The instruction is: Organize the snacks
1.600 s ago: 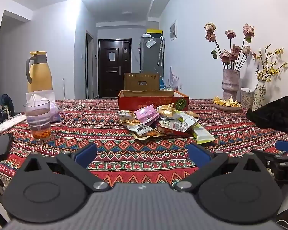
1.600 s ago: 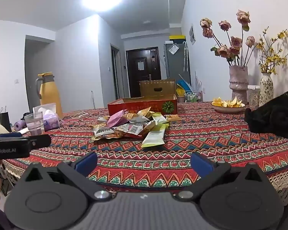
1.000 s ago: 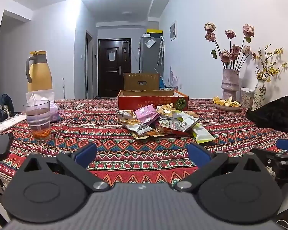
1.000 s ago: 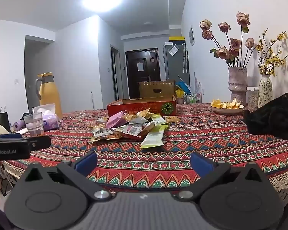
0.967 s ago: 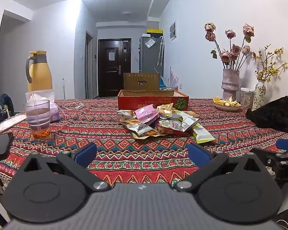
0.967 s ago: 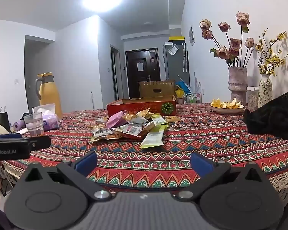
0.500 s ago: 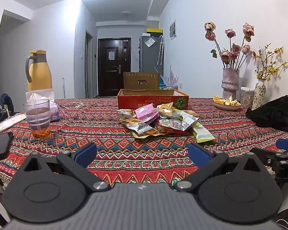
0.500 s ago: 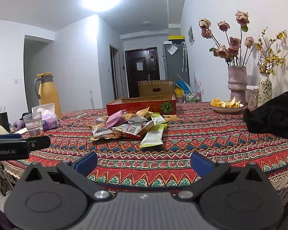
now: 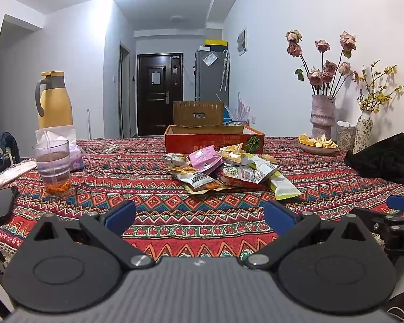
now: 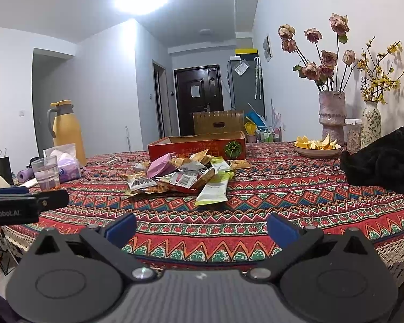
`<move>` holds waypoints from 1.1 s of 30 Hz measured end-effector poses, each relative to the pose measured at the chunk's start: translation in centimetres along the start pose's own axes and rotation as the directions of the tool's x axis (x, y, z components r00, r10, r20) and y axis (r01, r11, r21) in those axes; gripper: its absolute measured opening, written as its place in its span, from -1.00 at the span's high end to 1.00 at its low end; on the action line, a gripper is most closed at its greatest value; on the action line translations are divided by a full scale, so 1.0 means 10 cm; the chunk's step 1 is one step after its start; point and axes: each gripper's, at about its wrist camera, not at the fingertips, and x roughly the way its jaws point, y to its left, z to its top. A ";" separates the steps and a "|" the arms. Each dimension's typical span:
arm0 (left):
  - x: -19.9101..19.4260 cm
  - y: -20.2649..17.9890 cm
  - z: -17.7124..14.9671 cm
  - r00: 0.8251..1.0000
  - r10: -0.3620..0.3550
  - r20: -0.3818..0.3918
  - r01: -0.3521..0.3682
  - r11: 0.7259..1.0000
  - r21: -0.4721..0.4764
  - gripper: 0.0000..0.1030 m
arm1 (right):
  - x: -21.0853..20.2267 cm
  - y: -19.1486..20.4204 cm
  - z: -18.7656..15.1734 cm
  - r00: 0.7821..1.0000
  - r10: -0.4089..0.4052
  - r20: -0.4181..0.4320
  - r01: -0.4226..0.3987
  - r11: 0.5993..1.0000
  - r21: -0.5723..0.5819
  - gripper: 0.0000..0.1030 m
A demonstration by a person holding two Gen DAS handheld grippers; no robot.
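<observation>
Snacks wait beside the box: I hold both hand-held grippers at the near edge of the bench (image 9: 153, 188), and almost nothing has changed over the last second and a half. The views have only drifted a touch; the right one has crept slightly closer to the cloth. No packet has moved.

My left hand-held gripper (image 9: 199, 215) has its fingers spread wide with nothing between them. My right hand-held gripper (image 10: 202, 227) is likewise wide apart and empty. Each shows at the edge of the other's view, side by side.

The snack pile (image 9: 223, 167) lies loose on the patterned cloth just in front of the red box (image 9: 214, 138), touching or nearly touching its front wall. A pink packet (image 9: 206, 158) tops the heap on the side away from the vases, and a green packet (image 10: 214, 187) sticks out toward me from the pile's near edge. From here the box's inside is hidden, so I cannot tell whether it holds anything.

I judge the task not yet begun: this is a settling pause before the first reach. The green packet, nearest and clear of the heap, looks the easiest first pick. A glass (image 9: 54, 168) stands well off to the thermos side of the box, out of the likely path.
</observation>
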 end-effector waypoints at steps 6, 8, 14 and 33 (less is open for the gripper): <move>0.00 0.01 0.00 1.000 0.002 0.001 -0.002 1.000 0.002 -1.00 | 0.00 0.00 0.00 1.000 0.001 -0.001 -0.001 1.000 0.001 -1.00; 0.00 0.01 0.00 1.000 0.001 0.002 -0.001 1.000 0.002 -1.00 | 0.00 -0.01 0.00 1.000 -0.001 -0.001 0.001 1.000 0.000 -1.00; 0.00 0.00 0.01 1.000 0.004 0.001 -0.004 1.000 0.007 -1.00 | 0.00 -0.02 0.02 1.000 -0.002 0.002 0.002 1.000 -0.003 -1.00; -0.01 0.01 0.01 1.000 0.003 0.003 -0.003 1.000 0.008 -1.00 | 0.01 -0.01 0.01 1.000 -0.001 -0.001 0.001 1.000 -0.005 -1.00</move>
